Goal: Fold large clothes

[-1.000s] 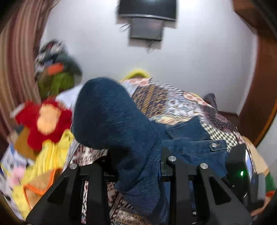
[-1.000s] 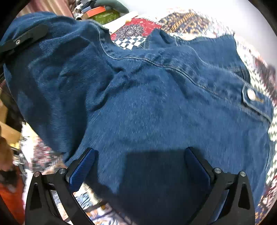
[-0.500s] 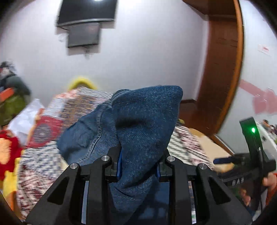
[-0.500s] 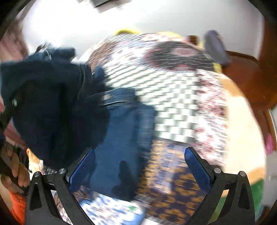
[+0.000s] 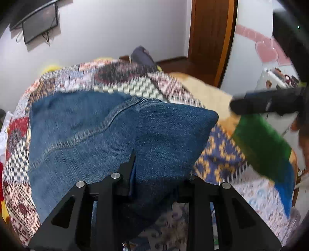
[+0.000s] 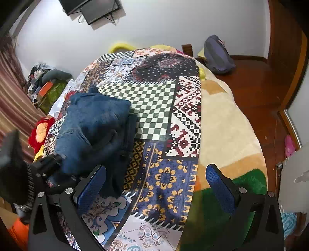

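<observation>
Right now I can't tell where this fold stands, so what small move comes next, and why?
Probably lower the left tool and let go. It is shut on a corner of the denim jacket, which is already bunched over itself on the patchwork bedspread; the right tool is open and holds nothing.

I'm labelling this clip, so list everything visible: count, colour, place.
denim jacket: one, blue, on the bed's left side
patchwork cover: one, multicoloured, over the bed
blanket: one, cream with green, under the cover at right
bag: one, grey, floor beyond the bed
screen: one, black, on the wall
soft toy: one, red, left of the bed
left gripper: shut on the jacket
right gripper: open, empty
</observation>
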Motion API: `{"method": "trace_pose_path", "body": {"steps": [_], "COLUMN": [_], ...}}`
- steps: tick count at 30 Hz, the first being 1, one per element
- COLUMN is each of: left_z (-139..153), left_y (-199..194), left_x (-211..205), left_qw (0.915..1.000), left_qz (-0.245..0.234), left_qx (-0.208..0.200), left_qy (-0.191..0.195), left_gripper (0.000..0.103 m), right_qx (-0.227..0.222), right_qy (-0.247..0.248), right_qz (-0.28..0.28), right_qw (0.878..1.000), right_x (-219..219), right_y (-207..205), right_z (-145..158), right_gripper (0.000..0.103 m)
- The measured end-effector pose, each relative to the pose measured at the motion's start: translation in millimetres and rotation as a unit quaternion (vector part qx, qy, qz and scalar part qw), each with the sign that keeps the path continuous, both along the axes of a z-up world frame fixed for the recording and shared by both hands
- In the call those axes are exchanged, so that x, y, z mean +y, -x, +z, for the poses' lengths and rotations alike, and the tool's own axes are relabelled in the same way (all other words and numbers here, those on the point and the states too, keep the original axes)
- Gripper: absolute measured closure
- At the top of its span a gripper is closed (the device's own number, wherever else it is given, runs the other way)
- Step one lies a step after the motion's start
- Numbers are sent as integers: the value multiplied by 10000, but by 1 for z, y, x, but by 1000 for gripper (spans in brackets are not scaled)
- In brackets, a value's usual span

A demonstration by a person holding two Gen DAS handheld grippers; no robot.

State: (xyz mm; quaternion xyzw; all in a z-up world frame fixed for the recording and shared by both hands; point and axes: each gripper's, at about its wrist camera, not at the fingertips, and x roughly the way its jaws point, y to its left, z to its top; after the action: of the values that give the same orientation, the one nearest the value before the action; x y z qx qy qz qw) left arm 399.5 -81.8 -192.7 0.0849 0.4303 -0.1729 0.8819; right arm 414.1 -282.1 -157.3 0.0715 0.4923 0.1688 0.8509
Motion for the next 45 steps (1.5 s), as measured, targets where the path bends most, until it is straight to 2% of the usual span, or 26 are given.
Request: {"method": "trace_pose_path", "body": {"steps": [2, 3, 5, 7, 8, 9, 12, 14, 16, 17, 19, 23, 27, 30, 32, 36, 38, 43, 45], "left_z": [-4, -2, 0, 5, 8, 14, 32, 44, 56, 61, 69, 63, 32, 9, -4, -16, -15, -6, 2], "left_y": [7, 9, 12, 14, 18, 24, 38, 45, 48, 50, 51, 41, 27, 24, 23, 29, 31, 42, 46], "left_x": [1, 2, 6, 10, 12, 16, 31, 48, 69, 80, 103, 134, 155, 160, 164, 179, 181, 184, 188], "left_qw": [10000, 9999, 9995, 9986, 9979, 9975, 9982, 9982, 9971, 9961, 9936, 9909, 9872, 9851, 9850, 9806, 9790, 9815, 9810], "left_qz": [39, 92, 129, 91, 53, 13, 109, 287, 529, 655, 907, 1241, 1519, 1633, 1637, 1672, 1701, 1669, 1792], "left_qx": [77, 115, 251, 404, 438, 403, 199, 11, -204, -319, -493, -367, 154, 376, 453, 640, 694, 618, 560], "left_qy": [4, 15, 124, 338, 464, 586, 557, 526, 504, 499, 460, 360, 469, 383, 292, 796, 884, 707, 493], "left_gripper": [74, 71, 61, 44, 41, 41, 39, 32, 20, 17, 1, 0, 0, 0, 0, 0, 0, 0, 0], "right_qx": [-78, -95, -144, -203, -232, -272, -357, -370, -335, -314, -263, -72, 324, 448, 500, 474, 376, 206, 176], "right_qy": [8, 14, 22, 13, 9, 1, -51, -128, -184, -193, -230, -94, 127, 451, 296, 224, 332, 835, 943], "right_qz": [66, 91, 156, 220, 250, 289, 390, 471, 585, 637, 786, 1029, 1159, 1132, 1106, 991, 1046, 1077, 1035], "right_qw": [9999, 9999, 9998, 9996, 9994, 9992, 9986, 9981, 9976, 9973, 9963, 9946, 9926, 9915, 9922, 9937, 9932, 9905, 9900], "right_x": [5, 6, 10, 16, 18, 22, 30, 39, 51, 57, 75, 106, 126, 125, 113, 95, 90, 79, 71], "right_y": [3, 5, 8, 12, 13, 16, 19, 19, 17, 16, 12, 3, -7, -11, -11, -8, -4, 4, 6], "right_z": [5, 6, 11, 17, 20, 23, 31, 33, 31, 30, 25, 4, -30, -53, -61, -59, -55, -49, -46], "right_gripper": [0, 0, 0, 0, 0, 0, 0, 0, 0, 0, 0, 0, 0, 1, 1, 0, 0, 0, 0]}}
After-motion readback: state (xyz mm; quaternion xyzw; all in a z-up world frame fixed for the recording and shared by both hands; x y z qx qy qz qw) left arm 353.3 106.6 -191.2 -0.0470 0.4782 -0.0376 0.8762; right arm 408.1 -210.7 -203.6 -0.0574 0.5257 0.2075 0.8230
